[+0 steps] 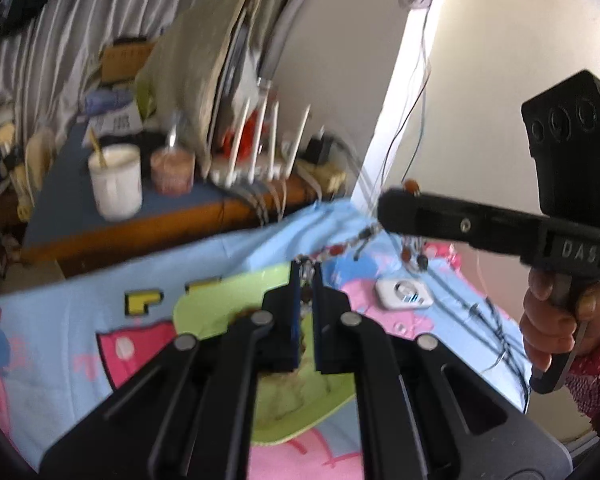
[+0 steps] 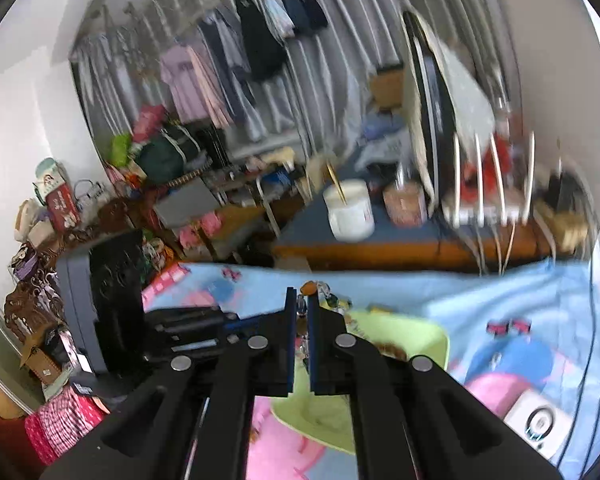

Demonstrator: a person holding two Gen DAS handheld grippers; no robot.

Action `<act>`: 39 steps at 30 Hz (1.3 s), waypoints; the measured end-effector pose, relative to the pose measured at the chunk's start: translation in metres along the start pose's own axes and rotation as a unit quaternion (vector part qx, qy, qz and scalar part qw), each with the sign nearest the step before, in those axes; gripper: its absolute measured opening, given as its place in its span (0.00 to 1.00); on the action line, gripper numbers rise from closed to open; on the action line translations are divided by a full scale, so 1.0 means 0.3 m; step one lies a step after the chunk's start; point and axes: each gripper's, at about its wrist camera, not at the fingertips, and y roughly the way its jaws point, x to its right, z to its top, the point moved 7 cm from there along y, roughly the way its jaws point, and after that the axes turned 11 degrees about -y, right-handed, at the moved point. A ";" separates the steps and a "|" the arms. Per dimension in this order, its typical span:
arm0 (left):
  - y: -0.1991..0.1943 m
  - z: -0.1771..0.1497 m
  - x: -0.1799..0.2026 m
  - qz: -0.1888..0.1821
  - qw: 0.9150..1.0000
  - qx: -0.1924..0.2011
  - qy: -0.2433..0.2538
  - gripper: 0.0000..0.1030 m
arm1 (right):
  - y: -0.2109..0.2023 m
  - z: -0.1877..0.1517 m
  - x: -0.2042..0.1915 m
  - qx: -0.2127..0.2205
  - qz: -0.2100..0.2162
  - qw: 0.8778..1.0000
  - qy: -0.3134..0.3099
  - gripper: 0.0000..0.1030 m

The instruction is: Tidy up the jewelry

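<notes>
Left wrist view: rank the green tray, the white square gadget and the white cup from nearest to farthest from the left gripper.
1. green tray, directly under the left gripper.
2. white square gadget, right, on the cloth.
3. white cup, far left, on the desk behind.

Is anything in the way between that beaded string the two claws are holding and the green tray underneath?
Nothing visible blocks it. The beaded necklace hangs stretched between the left claw and the right claw, right over the light green plastic tray on the cartoon-print cloth. The tray already holds some blurred brownish pieces.
</notes>
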 end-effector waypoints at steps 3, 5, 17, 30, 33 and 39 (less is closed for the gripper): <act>0.056 -0.058 -0.058 0.006 0.999 -0.029 -0.017 0.04 | 0.130 -0.152 0.041 -0.067 0.005 0.998 0.020 0.00; 0.093 -0.100 -0.101 0.020 0.998 -0.056 -0.032 0.04 | 0.194 -0.231 0.041 -0.110 0.016 0.993 0.027 0.00; -0.048 -0.125 -0.163 0.077 0.992 -0.096 -0.029 0.26 | 0.111 -0.247 0.007 -0.091 0.014 0.993 0.073 0.27; -0.409 -0.457 -0.293 0.085 0.991 -0.032 -0.096 0.26 | 0.211 -0.563 -0.347 -0.157 0.065 0.985 -0.027 0.00; -0.418 -0.549 -0.265 0.084 0.992 -0.043 -0.079 0.26 | 0.272 -0.586 -0.357 -0.161 0.055 0.985 -0.015 0.00; -0.341 -0.667 -0.297 0.170 0.982 -0.084 -0.022 0.15 | 0.341 -0.573 -0.346 -0.154 0.047 0.987 0.023 0.00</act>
